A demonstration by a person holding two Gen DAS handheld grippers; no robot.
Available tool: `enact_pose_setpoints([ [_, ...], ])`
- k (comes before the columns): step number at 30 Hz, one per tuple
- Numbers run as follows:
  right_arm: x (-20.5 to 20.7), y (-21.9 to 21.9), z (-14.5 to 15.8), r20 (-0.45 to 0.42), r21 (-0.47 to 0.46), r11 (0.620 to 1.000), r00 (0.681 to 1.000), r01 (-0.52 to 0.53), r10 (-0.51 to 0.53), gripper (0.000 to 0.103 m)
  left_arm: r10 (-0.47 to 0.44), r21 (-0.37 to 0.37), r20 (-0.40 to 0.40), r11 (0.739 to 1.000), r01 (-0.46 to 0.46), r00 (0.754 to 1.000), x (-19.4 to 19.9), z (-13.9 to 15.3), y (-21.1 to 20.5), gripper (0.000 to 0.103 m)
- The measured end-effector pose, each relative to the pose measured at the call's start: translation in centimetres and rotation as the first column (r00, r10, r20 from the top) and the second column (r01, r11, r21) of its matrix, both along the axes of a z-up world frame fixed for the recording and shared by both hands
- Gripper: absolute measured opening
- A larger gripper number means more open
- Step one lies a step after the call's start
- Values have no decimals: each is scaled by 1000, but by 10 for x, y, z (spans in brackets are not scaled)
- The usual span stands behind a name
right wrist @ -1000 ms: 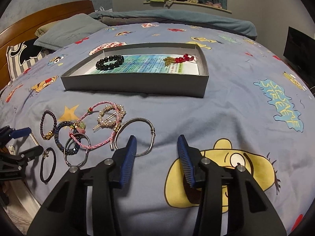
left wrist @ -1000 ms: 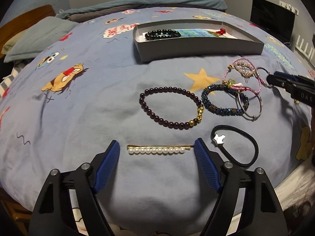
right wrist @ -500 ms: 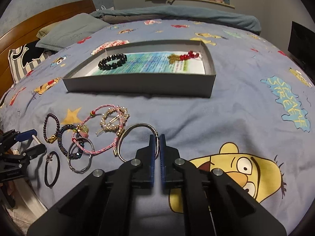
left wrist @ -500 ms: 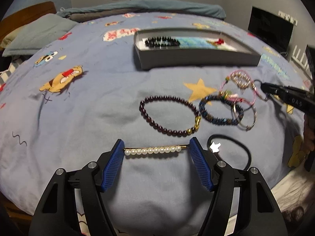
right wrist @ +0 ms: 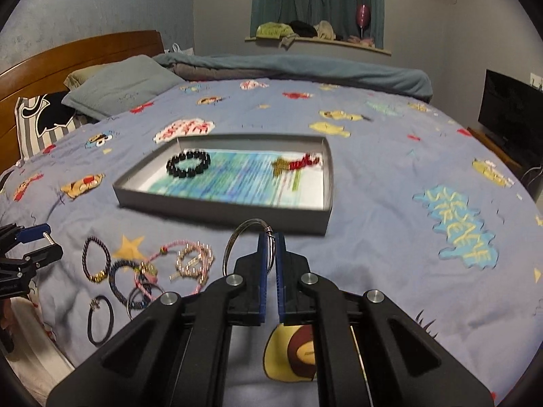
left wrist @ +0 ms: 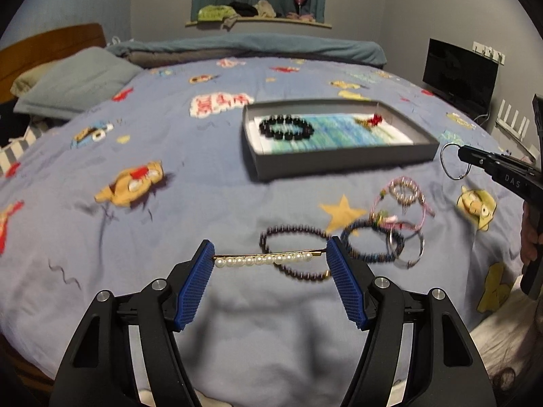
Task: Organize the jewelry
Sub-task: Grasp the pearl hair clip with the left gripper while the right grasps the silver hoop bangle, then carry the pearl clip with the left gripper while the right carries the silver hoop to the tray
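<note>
The left gripper (left wrist: 269,257) is clamped on a pearl hair pin (left wrist: 268,258): the pin is spanned end to end between the two blue pads, which are held wide by its length, and it is carried clear of the bedspread (left wrist: 190,183). A second ago the same pin was lying on the cloth between jaws that stood wider apart; half a second ago the pads were already touching its ends.

The right gripper (right wrist: 270,254) is closed on a silver wire bangle (right wrist: 246,247) — the ring is pinched between the blue pads near the tips and sticks up and to the left of them, lifted off the bed. A second ago this gripper was open with the bangle lying flat just ahead of it.

On the side of the right gripper, seen from the left wrist view, the letters "DAS" are printed. On the bedspread a blue patch is lettered "SESAME STREET" (right wrist: 458,227).

The grey tray (right wrist: 217,208) lies ahead of both grippers, holding a black bead bracelet (right wrist: 188,163) and a red and gold piece (right wrist: 294,164). Left on the bedspread near the tray are a dark red bead bracelet (left wrist: 295,254), a blue bead bracelet (left wrist: 368,242), a pink cord bracelet (left wrist: 404,203) and a black hair tie (right wrist: 99,318).
</note>
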State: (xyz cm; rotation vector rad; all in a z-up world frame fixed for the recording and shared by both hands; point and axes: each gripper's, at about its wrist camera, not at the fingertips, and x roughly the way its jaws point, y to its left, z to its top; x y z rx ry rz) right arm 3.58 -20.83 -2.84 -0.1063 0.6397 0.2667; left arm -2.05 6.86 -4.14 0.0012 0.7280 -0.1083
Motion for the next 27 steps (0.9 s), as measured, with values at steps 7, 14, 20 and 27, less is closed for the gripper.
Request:
enact_pose_setpoints([
  [7, 17, 6, 29, 52, 0, 1000, 999, 1, -1, 4, -24, 8, 85, 1000, 23, 996, 23, 42, -6, 69],
  [14, 50, 13, 54, 64, 33, 999, 998, 20, -22, 4, -48, 0, 140, 999, 49, 989, 58, 71, -18, 69],
  [20, 78, 21, 63, 79, 45, 998, 996, 46, -49, 4, -54, -36, 143, 998, 60, 988, 92, 78, -27, 69],
  [27, 110, 19, 39, 35, 30, 996, 996, 82, -83, 4, -63, -72, 97, 995, 70, 993, 136, 60, -34, 69],
])
